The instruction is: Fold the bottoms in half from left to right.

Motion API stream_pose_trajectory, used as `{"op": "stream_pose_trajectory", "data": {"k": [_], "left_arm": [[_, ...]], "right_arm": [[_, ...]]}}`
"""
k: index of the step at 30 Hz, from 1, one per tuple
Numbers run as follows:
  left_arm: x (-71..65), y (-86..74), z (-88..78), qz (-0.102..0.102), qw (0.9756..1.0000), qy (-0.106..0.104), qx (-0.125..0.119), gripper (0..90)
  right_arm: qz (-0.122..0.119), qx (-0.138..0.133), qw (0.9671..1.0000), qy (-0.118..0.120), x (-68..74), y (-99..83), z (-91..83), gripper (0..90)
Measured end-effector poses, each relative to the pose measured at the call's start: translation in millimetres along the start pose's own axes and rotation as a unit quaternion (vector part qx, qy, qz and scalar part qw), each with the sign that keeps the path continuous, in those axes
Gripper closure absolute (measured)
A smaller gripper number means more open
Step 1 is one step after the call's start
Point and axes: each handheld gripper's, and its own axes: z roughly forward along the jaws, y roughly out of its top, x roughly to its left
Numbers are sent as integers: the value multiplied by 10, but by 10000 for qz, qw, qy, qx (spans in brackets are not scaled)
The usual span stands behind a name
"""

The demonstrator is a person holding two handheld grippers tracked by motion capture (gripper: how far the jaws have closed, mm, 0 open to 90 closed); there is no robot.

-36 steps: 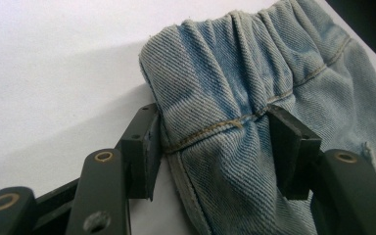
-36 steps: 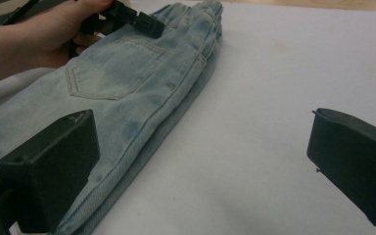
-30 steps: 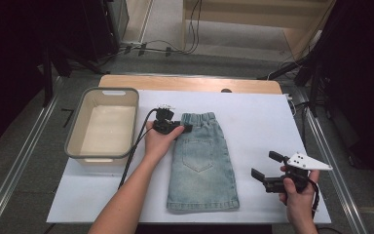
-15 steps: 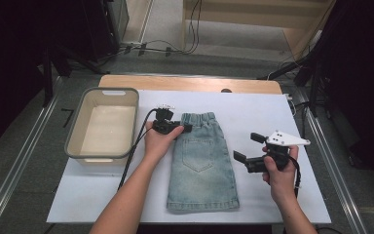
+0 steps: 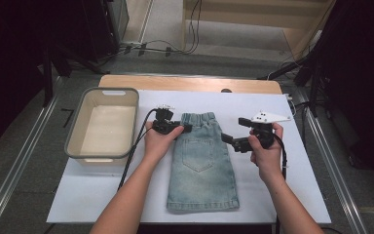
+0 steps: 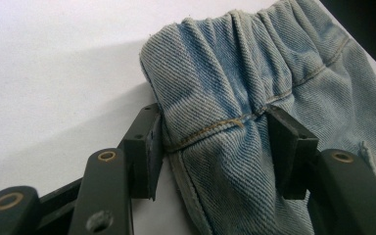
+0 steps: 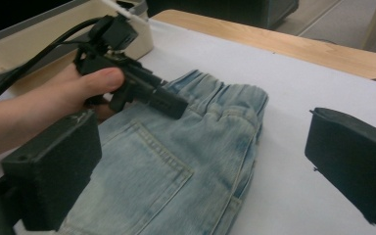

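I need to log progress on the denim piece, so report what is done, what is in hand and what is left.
Done: the denim skirt lies flat on the white sheet, and the left gripper is clamped on one waistband corner. In hand: the right gripper hovers open beside the other waistband corner, apart from the cloth. Left: gripping that corner and, probably, folding or moving the skirt; the basin beside it holds nothing.

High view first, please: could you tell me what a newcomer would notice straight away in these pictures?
A small pale denim skirt lies flat in the middle of the white table cover. The left gripper is clamped on the skirt's gathered waistband at its left corner, while the right gripper hovers open just beside the skirt's right edge. A beige plastic tub stands at the left.
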Motion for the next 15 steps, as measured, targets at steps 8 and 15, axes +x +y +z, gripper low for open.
{"op": "stream_pose_trajectory", "data": {"k": [8,15], "left_arm": [[2,-1,1,-13,10000,-7,-9,446],[1,-1,3,-31,10000,-11,-25,446]], "right_arm": [[27,283,9994,-192,-75,129,268,45],[48,470,9971,-590,-78,172,506,331]]}}
